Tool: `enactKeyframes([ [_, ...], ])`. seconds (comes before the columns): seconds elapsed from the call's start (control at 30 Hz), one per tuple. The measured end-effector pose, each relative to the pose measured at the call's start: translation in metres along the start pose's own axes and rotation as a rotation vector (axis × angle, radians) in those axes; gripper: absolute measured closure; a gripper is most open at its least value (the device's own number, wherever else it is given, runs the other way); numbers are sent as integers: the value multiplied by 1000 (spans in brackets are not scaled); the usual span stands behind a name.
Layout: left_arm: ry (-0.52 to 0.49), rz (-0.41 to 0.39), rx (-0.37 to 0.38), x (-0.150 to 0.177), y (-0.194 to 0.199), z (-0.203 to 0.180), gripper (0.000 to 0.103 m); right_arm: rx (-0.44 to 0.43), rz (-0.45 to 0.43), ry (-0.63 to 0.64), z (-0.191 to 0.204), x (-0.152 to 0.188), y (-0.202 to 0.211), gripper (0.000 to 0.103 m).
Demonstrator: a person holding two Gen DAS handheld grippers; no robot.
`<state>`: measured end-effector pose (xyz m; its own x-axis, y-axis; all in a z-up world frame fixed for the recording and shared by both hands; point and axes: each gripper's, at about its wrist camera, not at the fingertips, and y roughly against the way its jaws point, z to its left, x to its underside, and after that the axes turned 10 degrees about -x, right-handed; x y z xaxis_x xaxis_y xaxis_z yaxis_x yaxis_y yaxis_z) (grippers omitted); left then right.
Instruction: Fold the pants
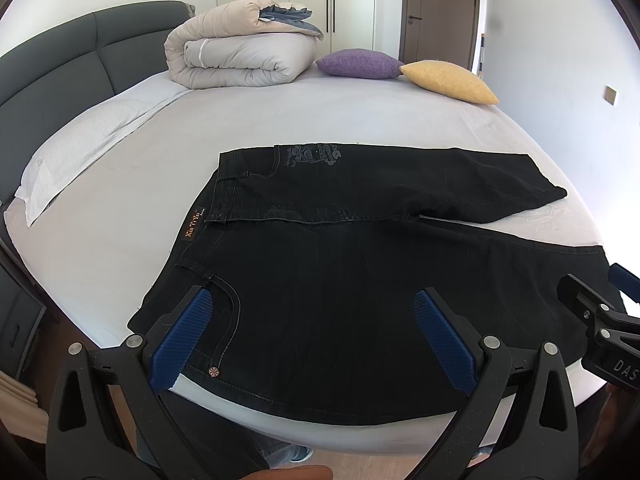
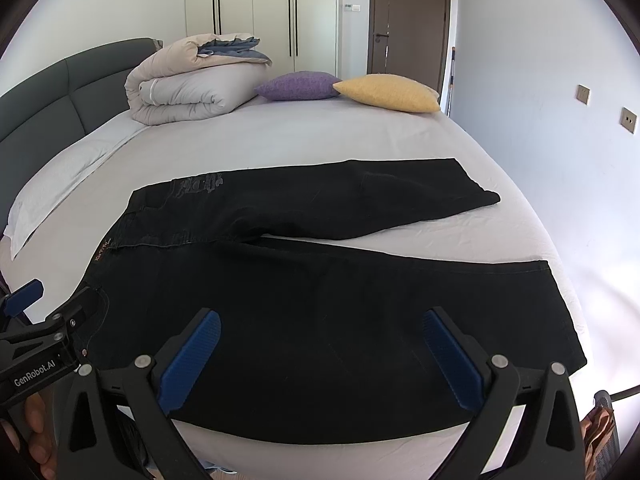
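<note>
A: Left claw (image 1: 316, 328) status?
B: Spread wide, gripping nothing. Hovering over black pants (image 1: 360, 280) near the hip pocket, just ahead of both pads.
A: Right claw (image 2: 320, 344)?
B: Also wide, empty. Above the near leg; hem off to its right. Pants flat on bed (image 2: 280, 136), legs splayed apart.

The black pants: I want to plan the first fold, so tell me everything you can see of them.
The black pants look like dark denim with pale stitching, an orange waistband label, a rivet at the near pocket and a faint print by the far pocket. They lie flat and unfolded on the bed, waist left, legs spread apart rightward, near edge at the mattress edge. Neither open gripper grips them.
</note>
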<state>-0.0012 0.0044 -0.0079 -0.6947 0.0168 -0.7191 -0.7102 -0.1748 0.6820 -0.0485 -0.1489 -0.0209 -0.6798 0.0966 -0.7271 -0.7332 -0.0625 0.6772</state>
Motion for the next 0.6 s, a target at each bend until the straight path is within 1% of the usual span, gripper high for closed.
enactKeyframes([
  [0.33, 1, 3, 2, -1, -1, 1, 0, -1, 2, -1, 1, 0, 0, 0],
  [0.4, 2, 5, 2, 4, -6, -1, 0, 0, 2, -1, 1, 0, -1, 0],
  [0.6, 3, 6, 4, 6, -7, -1, 0, 1, 3, -2, 1, -1, -1, 0],
])
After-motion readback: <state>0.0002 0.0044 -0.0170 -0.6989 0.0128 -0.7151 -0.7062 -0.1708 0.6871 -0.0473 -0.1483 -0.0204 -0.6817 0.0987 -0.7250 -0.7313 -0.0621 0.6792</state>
